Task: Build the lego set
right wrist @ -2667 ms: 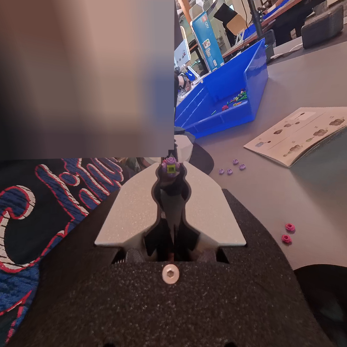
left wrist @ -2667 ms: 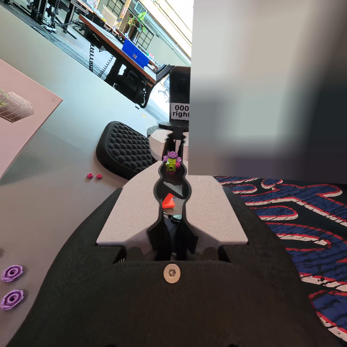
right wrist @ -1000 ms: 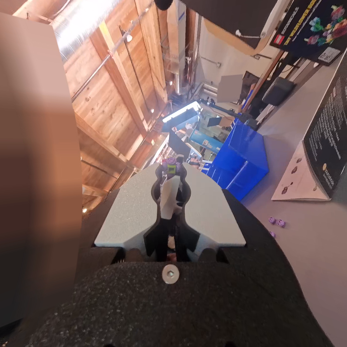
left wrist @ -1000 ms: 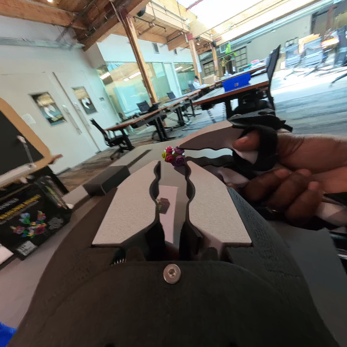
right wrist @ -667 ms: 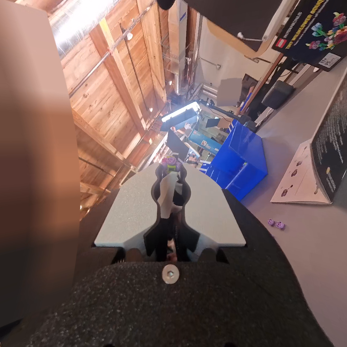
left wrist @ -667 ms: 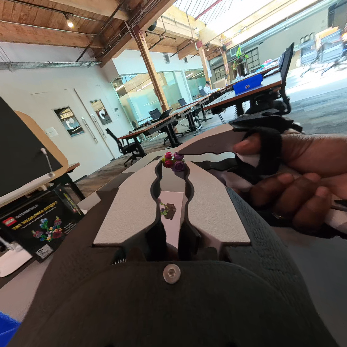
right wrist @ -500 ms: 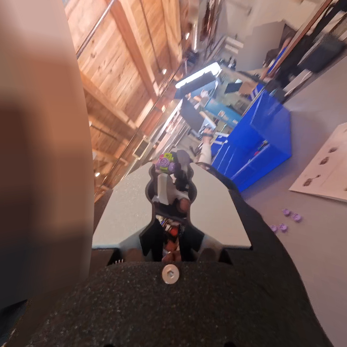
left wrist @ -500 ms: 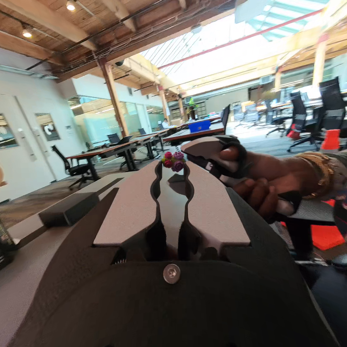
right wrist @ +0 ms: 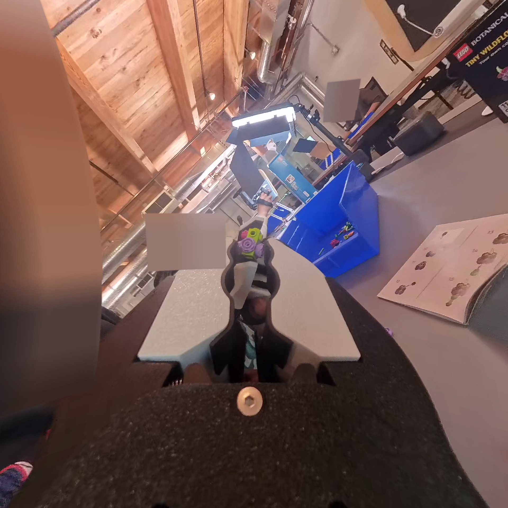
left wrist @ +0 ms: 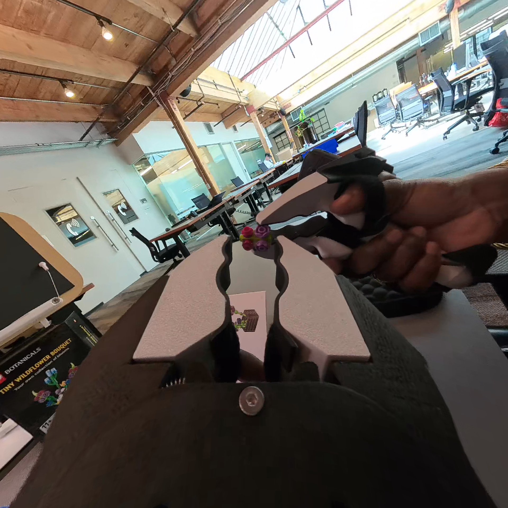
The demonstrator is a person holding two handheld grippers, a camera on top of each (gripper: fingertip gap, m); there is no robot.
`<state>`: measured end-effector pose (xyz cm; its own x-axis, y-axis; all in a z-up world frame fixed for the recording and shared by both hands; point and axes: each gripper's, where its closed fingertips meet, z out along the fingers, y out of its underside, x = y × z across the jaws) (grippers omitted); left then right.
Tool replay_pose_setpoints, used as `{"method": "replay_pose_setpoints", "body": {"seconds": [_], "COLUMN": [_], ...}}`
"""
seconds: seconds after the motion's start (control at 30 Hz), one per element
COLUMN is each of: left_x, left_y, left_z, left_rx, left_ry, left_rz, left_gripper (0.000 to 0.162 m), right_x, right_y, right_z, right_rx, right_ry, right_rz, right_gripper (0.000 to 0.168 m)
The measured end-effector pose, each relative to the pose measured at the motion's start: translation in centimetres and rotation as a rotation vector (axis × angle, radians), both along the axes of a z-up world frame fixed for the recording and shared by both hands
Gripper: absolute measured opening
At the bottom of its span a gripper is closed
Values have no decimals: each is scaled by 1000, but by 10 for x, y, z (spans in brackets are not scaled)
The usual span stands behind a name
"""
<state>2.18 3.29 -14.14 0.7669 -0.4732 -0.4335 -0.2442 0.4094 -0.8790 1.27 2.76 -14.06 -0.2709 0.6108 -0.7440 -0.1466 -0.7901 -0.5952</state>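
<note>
Flower cluster (left wrist: 255, 242) hangs above the bench (right wrist: 439, 206), where left claw (left wrist: 253, 244) and right claw (right wrist: 250, 247) meet, probably for a handover; which claw clenches it, I cannot tell.

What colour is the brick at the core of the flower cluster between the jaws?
Lime green, carrying purple and magenta flower studs; the flower cluster shows best in the right wrist view.
</note>
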Motion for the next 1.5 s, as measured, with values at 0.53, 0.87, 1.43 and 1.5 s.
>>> {"method": "replay_pose_setpoints", "body": {"seconds": [0.53, 0.87, 1.43, 1.5], "left_x": [1, -18, -20, -18], "left_y": [0, -6, -7, -7], "left_z": [-5, -9, -36, -39], "left_rx": [-39, 19, -66, -90], "left_ry": [28, 38, 50, 55], "left_rz": [0, 93, 94, 84], "left_gripper": [22, 21, 21, 21], "right_x": [-1, 30, 62, 60], "right_y": [-1, 28, 30, 31], "right_z": [-2, -50, -164, -163], "right_rx": [41, 443, 964, 968], "right_ry": [-26, -503, -1115, -1109], "right_rz": [-11, 88, 421, 412], "right_gripper": [19, 26, 14, 14]}}
